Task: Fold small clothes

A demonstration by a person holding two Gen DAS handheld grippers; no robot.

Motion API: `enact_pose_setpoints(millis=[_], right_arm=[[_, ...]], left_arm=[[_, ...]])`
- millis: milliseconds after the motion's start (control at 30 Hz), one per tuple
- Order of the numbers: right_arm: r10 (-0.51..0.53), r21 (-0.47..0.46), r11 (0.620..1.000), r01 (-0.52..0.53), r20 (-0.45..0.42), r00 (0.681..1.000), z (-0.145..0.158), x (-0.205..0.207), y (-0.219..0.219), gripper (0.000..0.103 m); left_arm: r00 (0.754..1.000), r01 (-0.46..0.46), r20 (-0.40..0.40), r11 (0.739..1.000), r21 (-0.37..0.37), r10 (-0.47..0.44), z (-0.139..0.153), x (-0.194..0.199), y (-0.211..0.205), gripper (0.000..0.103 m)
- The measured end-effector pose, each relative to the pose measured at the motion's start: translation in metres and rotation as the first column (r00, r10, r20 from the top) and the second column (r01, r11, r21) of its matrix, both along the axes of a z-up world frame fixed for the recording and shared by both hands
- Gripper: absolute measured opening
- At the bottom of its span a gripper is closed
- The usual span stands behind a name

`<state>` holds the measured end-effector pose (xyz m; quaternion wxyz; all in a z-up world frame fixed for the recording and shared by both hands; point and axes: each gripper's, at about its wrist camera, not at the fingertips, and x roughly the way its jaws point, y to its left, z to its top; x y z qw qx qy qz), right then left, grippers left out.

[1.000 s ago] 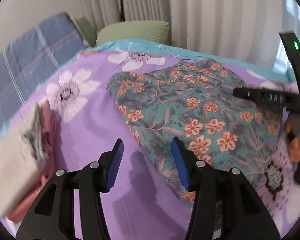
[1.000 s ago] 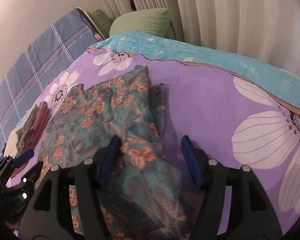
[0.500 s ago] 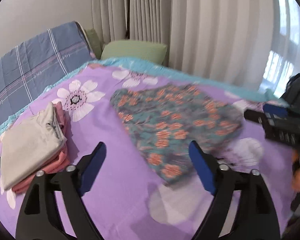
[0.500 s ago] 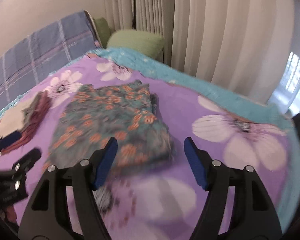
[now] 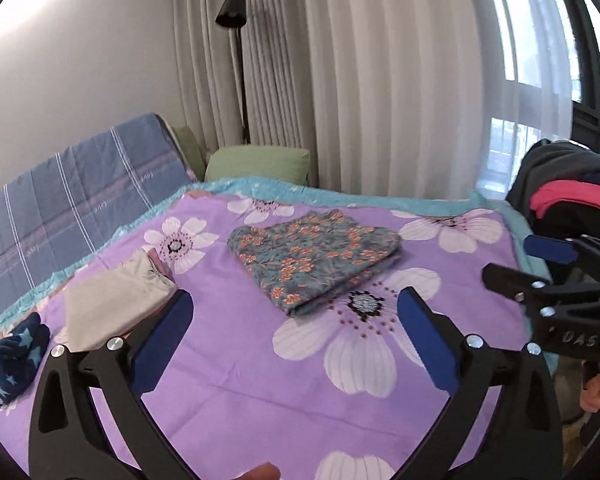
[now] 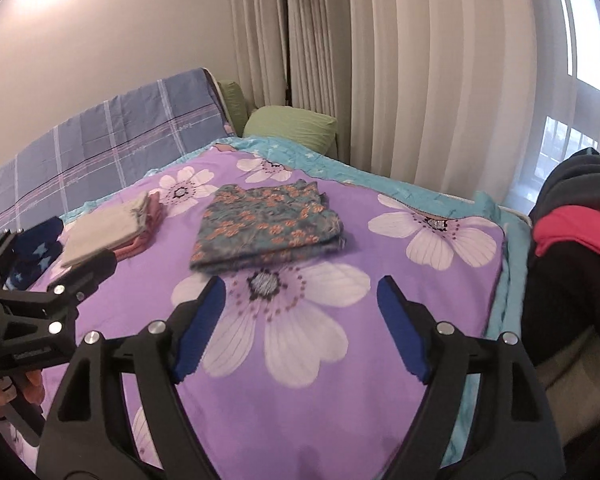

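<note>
plainly, the floral garment (image 5: 314, 254) lies folded into a flat packet on the purple flowered bedspread (image 5: 236, 360), near its middle, just beyond a big white flower print. the left gripper (image 5: 294, 320) hangs above the bedspread on the near side of the garment, its blue pads spread wide and holding nothing. the right gripper (image 6: 300, 306) is likewise wide apart and empty, short of the garment.

only the left wrist view shows the right gripper from the side, off the bedspread's right edge, in front of a heap of dark and pink clothes (image 5: 568, 196). only the right wrist view shows the left gripper from outside, at the bedspread's left edge, with the holder's fingers (image 6: 28, 390) under it. both views show a stack of folded clothes (image 5: 114, 302) left of the garment, and dark blue star-patterned socks (image 5: 14, 356) further left.

a second ago both grippers sat low at the garment, the right one straddling its fabric; both have since pulled back and up, and their pads stand wider.
</note>
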<state>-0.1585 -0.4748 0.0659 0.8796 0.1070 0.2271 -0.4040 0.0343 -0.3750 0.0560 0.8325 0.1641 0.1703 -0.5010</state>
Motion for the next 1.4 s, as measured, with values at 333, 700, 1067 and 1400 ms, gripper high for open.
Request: enact_pose_setpoints(millis=[333, 700, 1067, 1400], right_arm=[[-0.021, -0.060, 0.998, 0.023, 0.039, 0.999, 0.010, -0.035, 0.048, 0.083], [-0.056, -0.076, 0.995, 0.058, 0.038, 0.998, 0.007, -0.046, 0.075, 0.097], [-0.045, -0.098, 0.994, 0.045, 0.003, 0.999, 0.006, -0.015, 0.101, 0.101], [-0.037, -0.098, 0.995, 0.033, -0.041, 0.998, 0.007, -0.002, 0.109, 0.101]], left_arm=[[0.999, -0.040, 0.000, 0.999, -0.023, 0.040, 0.016, -0.042, 0.047, 0.102], [0.999, -0.045, -0.007, 0.999, -0.021, 0.045, 0.014, -0.060, 0.082, 0.102], [0.998, -0.069, -0.010, 0.997, -0.036, 0.069, 0.011, -0.048, 0.118, 0.102], [0.997, -0.064, -0.036, 0.997, -0.036, 0.063, 0.006, -0.040, 0.128, 0.102]])
